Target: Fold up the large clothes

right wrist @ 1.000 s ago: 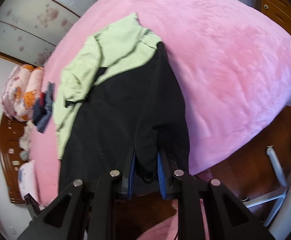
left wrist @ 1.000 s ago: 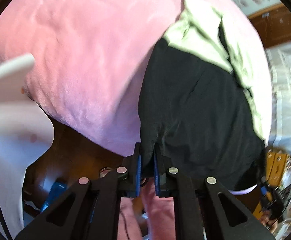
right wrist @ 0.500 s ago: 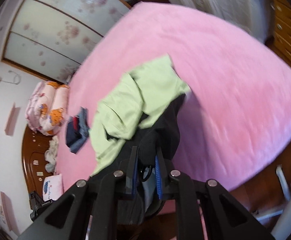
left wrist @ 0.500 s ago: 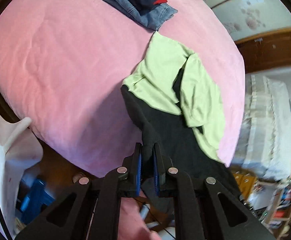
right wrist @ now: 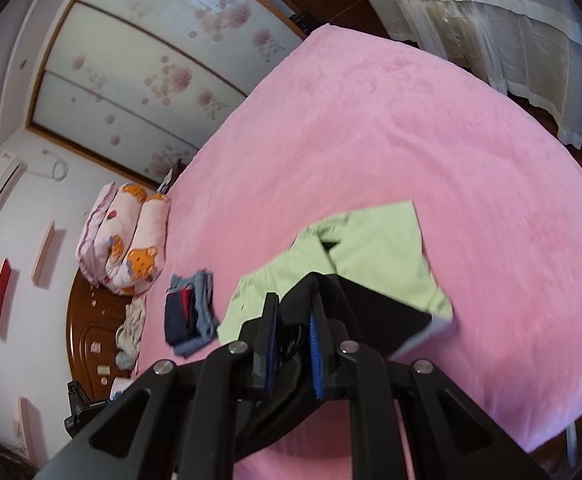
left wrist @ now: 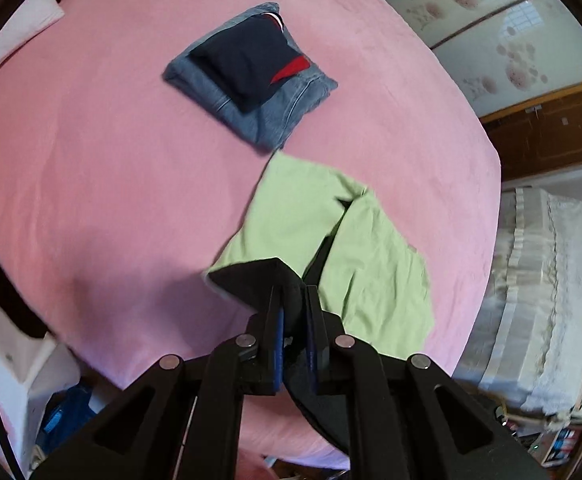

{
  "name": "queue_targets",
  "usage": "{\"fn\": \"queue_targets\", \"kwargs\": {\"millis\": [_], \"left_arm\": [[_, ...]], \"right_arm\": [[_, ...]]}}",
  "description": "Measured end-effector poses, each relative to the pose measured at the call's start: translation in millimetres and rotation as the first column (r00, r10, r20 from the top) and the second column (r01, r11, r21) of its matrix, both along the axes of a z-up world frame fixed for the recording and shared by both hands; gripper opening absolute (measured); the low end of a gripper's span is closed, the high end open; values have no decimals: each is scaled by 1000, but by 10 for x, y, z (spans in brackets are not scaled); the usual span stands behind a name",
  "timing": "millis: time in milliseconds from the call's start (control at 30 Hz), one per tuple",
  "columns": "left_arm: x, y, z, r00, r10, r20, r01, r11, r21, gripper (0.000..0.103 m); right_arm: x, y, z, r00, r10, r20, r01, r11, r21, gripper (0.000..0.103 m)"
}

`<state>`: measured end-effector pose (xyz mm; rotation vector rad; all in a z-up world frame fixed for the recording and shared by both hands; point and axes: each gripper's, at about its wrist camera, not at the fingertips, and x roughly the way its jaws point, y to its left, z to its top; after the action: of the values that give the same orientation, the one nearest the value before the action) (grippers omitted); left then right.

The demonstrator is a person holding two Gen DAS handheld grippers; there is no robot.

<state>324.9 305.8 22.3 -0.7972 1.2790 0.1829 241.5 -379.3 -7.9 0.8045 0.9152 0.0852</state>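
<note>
Left gripper [left wrist: 294, 304] and right gripper [right wrist: 295, 312] both angled downward, jaws clamped on black cloth

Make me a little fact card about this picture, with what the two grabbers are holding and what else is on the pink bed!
left gripper: shut on the black end of the black and green garment
right gripper: shut on the same garment's black end, bunched between its pads
garment: black end lifted up, green part lying on the pink bed
folded pile: jeans with a dark navy and red piece on top, beyond the green part
pillows: pink with orange bears, at the bed's far end
fold: not yet finished
</note>
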Motion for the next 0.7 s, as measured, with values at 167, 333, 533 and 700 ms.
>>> {"fn": "queue_targets", "kwargs": {"millis": [167, 333, 533, 700], "left_arm": [[788, 34, -277, 999, -22, -24, 23, 999, 32, 6], [1580, -5, -739, 996, -66, -63, 70, 996, 61, 6], [2241, -198, -1409, 981, -143, -127, 158, 981, 113, 6], [2539, -178, -1851, 976, -150, -156, 165, 982, 91, 6]], "right_arm": [[623, -136, -249, 999, -35, -32, 34, 999, -39, 13], [1152, -235, -630, 994, -78, -77, 73, 995, -65, 13], [1837, -244, -1274, 985, -97, -143, 79, 989, -123, 13], [2211, -334, -1653, 977, -130, -169, 106, 984, -143, 12]]}}
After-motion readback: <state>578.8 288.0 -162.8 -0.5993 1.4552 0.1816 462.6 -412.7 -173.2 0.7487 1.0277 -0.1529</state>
